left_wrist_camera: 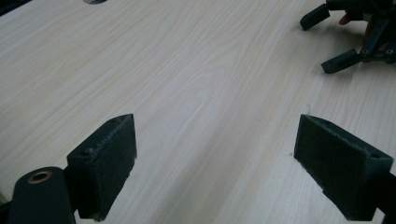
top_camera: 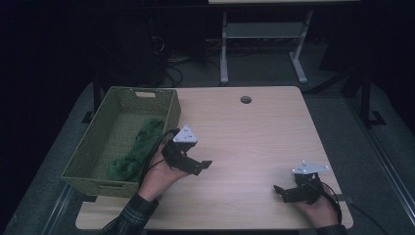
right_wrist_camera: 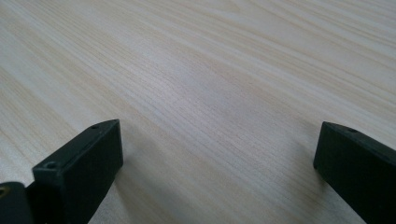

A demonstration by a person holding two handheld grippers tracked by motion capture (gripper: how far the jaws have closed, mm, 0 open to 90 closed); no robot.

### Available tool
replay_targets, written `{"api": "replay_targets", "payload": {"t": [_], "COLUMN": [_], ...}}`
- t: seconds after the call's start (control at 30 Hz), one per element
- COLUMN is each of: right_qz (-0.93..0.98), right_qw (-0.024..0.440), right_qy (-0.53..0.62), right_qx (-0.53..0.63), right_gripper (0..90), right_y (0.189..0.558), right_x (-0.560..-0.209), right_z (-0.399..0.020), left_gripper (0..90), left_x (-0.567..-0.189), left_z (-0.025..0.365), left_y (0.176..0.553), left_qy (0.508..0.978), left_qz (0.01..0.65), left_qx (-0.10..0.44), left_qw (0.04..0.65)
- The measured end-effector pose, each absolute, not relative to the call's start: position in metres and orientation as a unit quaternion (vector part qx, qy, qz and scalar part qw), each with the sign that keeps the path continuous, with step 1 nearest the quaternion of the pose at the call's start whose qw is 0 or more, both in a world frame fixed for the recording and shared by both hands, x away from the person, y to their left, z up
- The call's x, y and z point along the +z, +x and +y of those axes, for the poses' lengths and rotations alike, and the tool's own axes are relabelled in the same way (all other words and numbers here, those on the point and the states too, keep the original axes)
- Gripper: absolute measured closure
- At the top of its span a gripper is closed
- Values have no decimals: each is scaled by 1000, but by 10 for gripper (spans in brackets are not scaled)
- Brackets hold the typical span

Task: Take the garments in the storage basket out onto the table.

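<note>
Nearest the desk's front edge, the right gripper (top_camera: 284, 192), a black two-jaw tool with a grey three-cornered plate on top, sits low over the front right corner of the pale wood-grain desk (top_camera: 254, 132) in the person's right hand (top_camera: 320, 208). Its jaws stand wide apart with nothing between them; in the right gripper view (right_wrist_camera: 215, 163) bare wood runs between and beyond them. The hand lies close to the front edge, with a little desk left to its right.

A little farther in, the left gripper (top_camera: 203, 166), of the same make, is held up in the left hand (top_camera: 159, 178) just beside the front right corner of the green woven rectangular basket (top_camera: 83, 161). Its jaws are also spread wide and hold nothing; the left gripper view (left_wrist_camera: 215, 158) looks across open desk toward the right gripper (left_wrist_camera: 348, 42), well apart from it. A plaid sleeve (top_camera: 129, 218) comes in over the front edge.

The basket fills the desk's left side, and its left wall seems to overhang the left edge. Inside lies a rumpled dark green cloth (top_camera: 137, 149), stretched along the right wall. The gripper cable crosses in front of part of it, and its folds are hard to make out in the dim light.

The middle and right of the desk, back to the round cable hole (top_camera: 245, 100) near the far edge, lie open. Beyond the far edge a grey metal table frame (top_camera: 264, 44) stands in darkness, its top cut off by the picture.
</note>
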State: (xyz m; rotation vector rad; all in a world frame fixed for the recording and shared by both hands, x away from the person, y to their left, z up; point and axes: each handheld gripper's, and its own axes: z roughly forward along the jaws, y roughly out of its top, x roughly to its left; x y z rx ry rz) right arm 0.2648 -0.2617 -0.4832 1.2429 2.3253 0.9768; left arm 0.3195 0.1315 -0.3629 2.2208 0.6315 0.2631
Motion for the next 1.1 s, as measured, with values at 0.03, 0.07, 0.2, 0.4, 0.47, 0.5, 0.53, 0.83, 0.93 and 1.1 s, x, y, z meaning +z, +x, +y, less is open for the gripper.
{"api": "replay_targets", "payload": {"t": [0.03, 0.07, 0.2, 0.4, 0.47, 0.5, 0.53, 0.83, 0.93, 1.1], "right_qz": [816, 816, 816, 816, 816, 816, 816, 816, 816, 816], "right_qw": [164, 164, 164, 165, 166, 166, 166, 166, 166, 165], "right_qy": [436, 436, 436, 436, 436, 436, 435, 435, 435, 435], "right_qx": [343, 343, 343, 343, 343, 343, 343, 343, 343, 343], "right_gripper": [8, 8, 8, 9, 8, 8, 8, 8, 8, 8], "right_y": [265, 265, 265, 265, 265, 265, 265, 265, 265, 265], "right_x": [-483, -483, -483, -483, -483, -483, -483, -483, -483, -483], "right_z": [-262, -262, -262, -262, -262, -262, -262, -262, -262, -262], "left_gripper": [124, 124, 124, 125, 125, 126, 126, 134, 140, 181], "left_x": [-362, -361, -358, -354, -353, -352, -351, -345, -344, -339], "left_z": [132, 132, 135, 144, 148, 150, 152, 177, 181, 198], "left_y": [320, 320, 324, 329, 331, 332, 332, 336, 336, 338], "left_qy": [876, 876, 877, 877, 877, 878, 878, 872, 870, 863], "left_qz": [249, 247, 243, 237, 240, 241, 244, 269, 274, 289], "left_qx": [104, 103, 101, 93, 96, 97, 96, 102, 105, 113], "left_qw": [400, 400, 401, 406, 406, 403, 400, 397, 395, 399]}}
